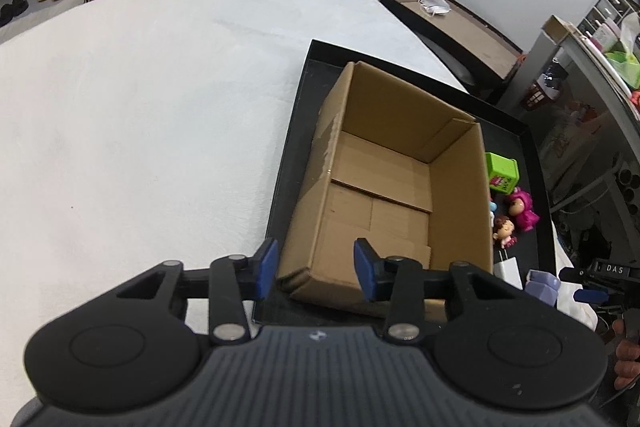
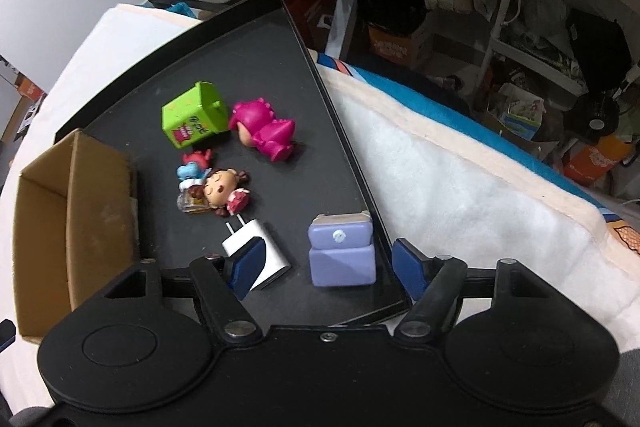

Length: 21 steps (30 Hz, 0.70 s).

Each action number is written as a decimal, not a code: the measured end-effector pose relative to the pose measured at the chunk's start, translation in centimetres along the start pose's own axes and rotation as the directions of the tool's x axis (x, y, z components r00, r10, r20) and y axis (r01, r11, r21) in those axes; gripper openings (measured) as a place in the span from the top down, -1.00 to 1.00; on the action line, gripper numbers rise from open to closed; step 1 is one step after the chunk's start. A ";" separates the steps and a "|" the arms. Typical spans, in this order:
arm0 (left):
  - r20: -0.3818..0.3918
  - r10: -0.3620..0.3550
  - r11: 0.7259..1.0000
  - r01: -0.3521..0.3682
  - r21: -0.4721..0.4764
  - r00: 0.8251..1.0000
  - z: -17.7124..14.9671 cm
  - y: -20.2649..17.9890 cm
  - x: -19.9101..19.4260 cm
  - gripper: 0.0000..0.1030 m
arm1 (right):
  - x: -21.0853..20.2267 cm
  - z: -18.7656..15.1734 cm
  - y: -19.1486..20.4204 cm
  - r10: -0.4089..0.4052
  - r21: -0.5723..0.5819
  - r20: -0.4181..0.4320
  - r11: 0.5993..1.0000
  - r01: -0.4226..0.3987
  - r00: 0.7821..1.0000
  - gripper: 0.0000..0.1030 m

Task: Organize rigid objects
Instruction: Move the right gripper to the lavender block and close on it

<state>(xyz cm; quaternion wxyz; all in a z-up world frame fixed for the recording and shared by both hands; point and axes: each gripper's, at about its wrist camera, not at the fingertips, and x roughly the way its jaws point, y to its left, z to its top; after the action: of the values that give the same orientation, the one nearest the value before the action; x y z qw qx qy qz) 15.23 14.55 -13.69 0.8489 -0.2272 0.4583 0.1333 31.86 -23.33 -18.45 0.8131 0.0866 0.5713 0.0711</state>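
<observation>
Right gripper (image 2: 328, 265) open, empty, straddling upright lilac plastic armchair toy (image 2: 342, 254); white charger plug (image 2: 256, 254) prongs pointing away, behind left pad.

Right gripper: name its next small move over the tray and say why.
Probably lower the right gripper so its open jaws straddle the purple block, then close. The block lies between them ungrasped, and the cardboard box is empty.

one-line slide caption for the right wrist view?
Right gripper open above the purple block on the black tray, toys and charger beside.
</observation>
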 end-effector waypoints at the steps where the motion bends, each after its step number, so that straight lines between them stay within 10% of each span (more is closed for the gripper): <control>1: -0.004 -0.001 1.000 0.001 -0.006 1.000 0.1 0.1 0.3 0.25 | 0.3 0.1 -0.1 -0.005 0.002 -0.006 1.000 0.005 1.000 -0.27; 21: -0.056 -0.009 1.000 0.007 -0.030 0.998 0.9 0.8 3.7 0.63 | 3.0 1.0 -0.9 -0.026 0.050 -0.048 0.998 0.028 0.999 -0.13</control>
<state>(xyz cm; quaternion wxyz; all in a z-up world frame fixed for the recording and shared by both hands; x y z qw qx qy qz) 17.54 15.79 -16.63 0.8327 -0.2453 0.4791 0.1303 33.85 -23.60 -21.03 0.7978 0.0977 0.5930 0.0478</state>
